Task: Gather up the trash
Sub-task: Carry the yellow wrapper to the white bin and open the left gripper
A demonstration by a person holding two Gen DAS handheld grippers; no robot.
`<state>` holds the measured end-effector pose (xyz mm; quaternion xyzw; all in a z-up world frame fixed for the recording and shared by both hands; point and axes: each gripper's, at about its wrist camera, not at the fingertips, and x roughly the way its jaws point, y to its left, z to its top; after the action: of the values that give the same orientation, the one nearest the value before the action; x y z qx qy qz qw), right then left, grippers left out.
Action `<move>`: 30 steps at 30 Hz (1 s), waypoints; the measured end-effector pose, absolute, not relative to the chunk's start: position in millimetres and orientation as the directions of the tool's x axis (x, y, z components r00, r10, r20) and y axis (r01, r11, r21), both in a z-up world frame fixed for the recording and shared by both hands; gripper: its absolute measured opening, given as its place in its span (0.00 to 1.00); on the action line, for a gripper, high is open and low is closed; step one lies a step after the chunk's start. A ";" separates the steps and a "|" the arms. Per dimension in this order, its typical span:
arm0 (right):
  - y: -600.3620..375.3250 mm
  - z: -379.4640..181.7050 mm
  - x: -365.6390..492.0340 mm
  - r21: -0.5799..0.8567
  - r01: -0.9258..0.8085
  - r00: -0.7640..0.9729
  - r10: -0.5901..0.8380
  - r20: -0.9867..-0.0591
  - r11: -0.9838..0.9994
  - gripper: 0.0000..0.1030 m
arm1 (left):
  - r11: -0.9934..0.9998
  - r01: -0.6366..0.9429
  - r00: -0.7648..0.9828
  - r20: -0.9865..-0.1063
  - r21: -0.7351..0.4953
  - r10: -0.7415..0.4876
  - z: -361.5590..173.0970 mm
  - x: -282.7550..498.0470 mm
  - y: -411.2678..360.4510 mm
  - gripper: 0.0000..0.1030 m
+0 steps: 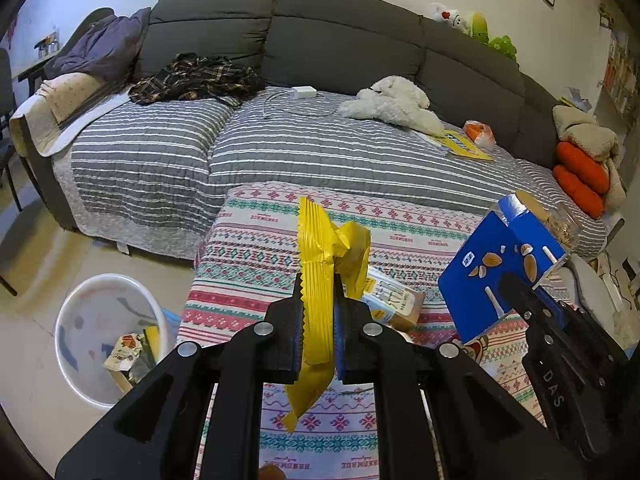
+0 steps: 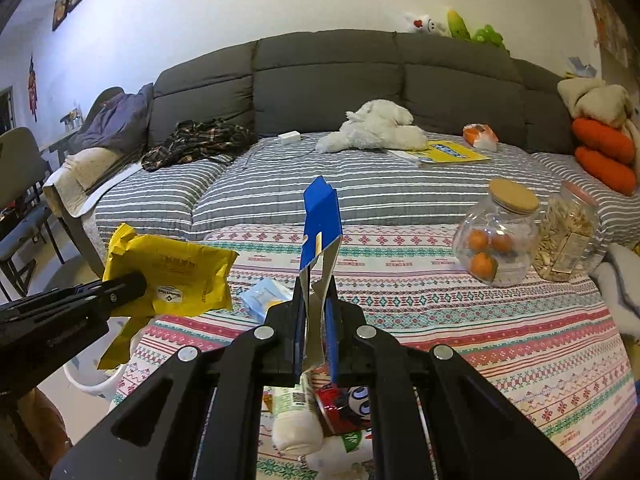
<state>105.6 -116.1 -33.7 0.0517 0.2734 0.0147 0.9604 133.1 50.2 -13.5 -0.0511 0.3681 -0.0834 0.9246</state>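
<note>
My left gripper (image 1: 318,312) is shut on a crumpled yellow wrapper (image 1: 320,248), held edge-on above the patterned table cover (image 1: 256,248). From the right wrist view that yellow wrapper (image 2: 180,276) hangs at the left, clamped in the left gripper (image 2: 132,286). My right gripper (image 2: 316,312) is shut on a flattened blue almond carton (image 2: 320,220), lifted above the table; in the left wrist view the blue carton (image 1: 500,272) floats at the right. A white trash bin (image 1: 76,340) with several wrappers inside stands on the floor at lower left.
A small blue-and-tan packet (image 1: 394,304) lies on the table behind the wrapper. A white bottle (image 2: 298,420) and red can (image 2: 344,404) lie under the right gripper. Two glass jars (image 2: 496,232) stand at right. The striped sofa (image 1: 320,148) behind carries clothes, a plush toy, a yellow book.
</note>
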 end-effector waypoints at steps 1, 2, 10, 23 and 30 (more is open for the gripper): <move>-114.1 -33.9 105.0 0.107 -0.003 0.850 0.059 -0.524 0.994 0.09 | 0.982 0.109 0.715 -0.674 -0.154 -0.185 -13.1 132.6 54.2 0.11; -111.3 -33.8 104.2 0.106 -0.008 0.850 0.063 -0.523 0.994 0.09 | 0.983 0.102 0.716 -0.674 -0.152 -0.179 -12.9 131.9 57.3 0.11; -84.6 -32.1 99.3 0.103 -0.066 0.848 0.110 -0.518 0.993 0.09 | 0.990 0.012 0.707 -0.699 -0.141 -0.108 -11.4 134.0 95.8 0.11; -32.5 -32.8 98.2 0.121 -0.173 0.829 0.211 -0.517 0.977 0.09 | 0.975 -0.176 0.694 -0.719 -0.136 0.025 -9.6 129.4 189.8 0.11; 3.9 -37.1 99.2 0.132 -0.240 0.804 0.273 -0.527 0.962 0.09 | 0.953 -0.267 0.658 -0.749 -0.141 0.073 -13.2 128.8 234.5 0.14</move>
<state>99.2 3.9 -37.1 0.0295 0.2819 0.1352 0.9494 128.8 234.5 -13.2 -0.1203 0.4026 0.0941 0.9025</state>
